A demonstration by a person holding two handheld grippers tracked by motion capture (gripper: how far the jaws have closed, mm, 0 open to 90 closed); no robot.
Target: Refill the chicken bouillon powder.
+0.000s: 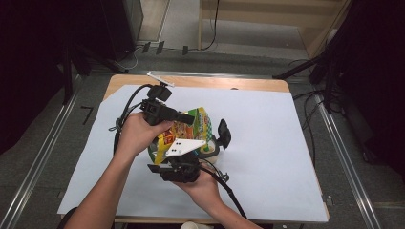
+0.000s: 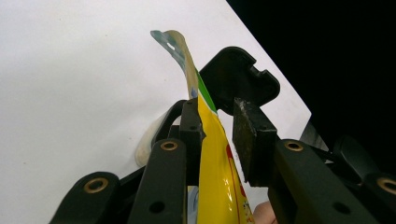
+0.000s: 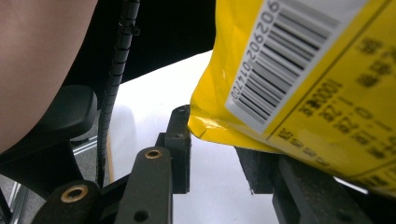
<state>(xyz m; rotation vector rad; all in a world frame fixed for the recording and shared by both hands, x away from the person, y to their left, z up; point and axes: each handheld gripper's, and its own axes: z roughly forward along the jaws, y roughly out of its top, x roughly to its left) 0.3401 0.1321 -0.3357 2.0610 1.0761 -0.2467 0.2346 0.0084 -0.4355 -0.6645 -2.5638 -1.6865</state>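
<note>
- Yellow snack bag (image 1: 184, 131), printed with green and red, is held up above the white sheet (image 1: 267, 143) that covers the wooden table (image 1: 224, 83), near the middle of it.
- Left gripper (image 1: 191, 117) comes in from the left at the bag's upper part. In the left gripper view the bag (image 2: 212, 154) runs edge-on between the two black jaws: it lies against the left pad, while a narrow gap shows beside the right pad, so I cannot tell whether the tongs are truly clamped on it.
- Right gripper (image 1: 167, 168) sits below the bag, with a grey three-cornered plate on top. In the right gripper view the bag's barcode corner (image 3: 299, 70) hangs over the jaws, which stand apart, the left one touching the bag's bottom edge.
</note>
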